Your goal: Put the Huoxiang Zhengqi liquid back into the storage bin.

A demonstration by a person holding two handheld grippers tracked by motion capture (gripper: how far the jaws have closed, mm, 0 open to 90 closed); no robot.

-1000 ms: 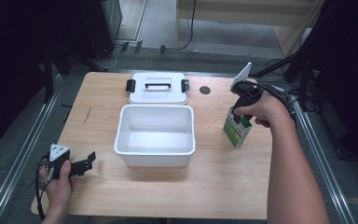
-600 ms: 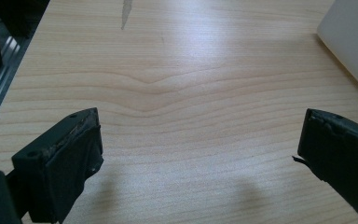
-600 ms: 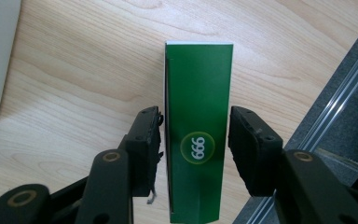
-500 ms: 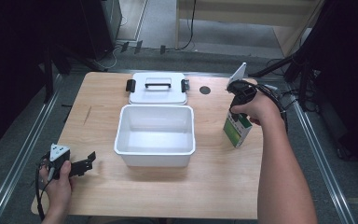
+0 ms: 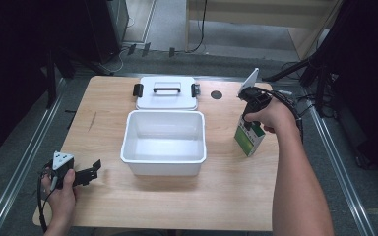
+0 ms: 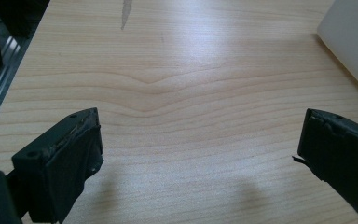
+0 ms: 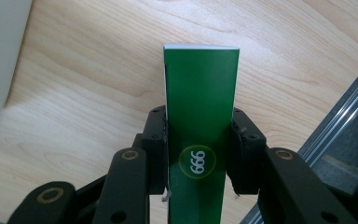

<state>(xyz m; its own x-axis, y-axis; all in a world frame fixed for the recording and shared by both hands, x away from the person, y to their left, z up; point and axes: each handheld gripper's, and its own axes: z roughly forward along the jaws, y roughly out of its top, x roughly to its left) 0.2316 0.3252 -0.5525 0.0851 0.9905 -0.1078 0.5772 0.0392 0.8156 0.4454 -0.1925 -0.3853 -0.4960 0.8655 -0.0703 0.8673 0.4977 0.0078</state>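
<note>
Wooden table (image 5: 226, 196): right gripper (image 5: 250, 120), arm outstretched, clamps the upright green box (image 5: 249, 140); left gripper (image 6: 200, 149) rests low, jaws spread wide.

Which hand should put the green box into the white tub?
Probably the right. Its hand-held gripper is already shut on the green box, beside the white tub. The left hand-held gripper rests open, holding nothing.

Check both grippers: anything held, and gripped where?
The right gripper is shut on the green box, jaws on its two narrow sides near the top. The left gripper is open over bare table, holding nothing.
</note>
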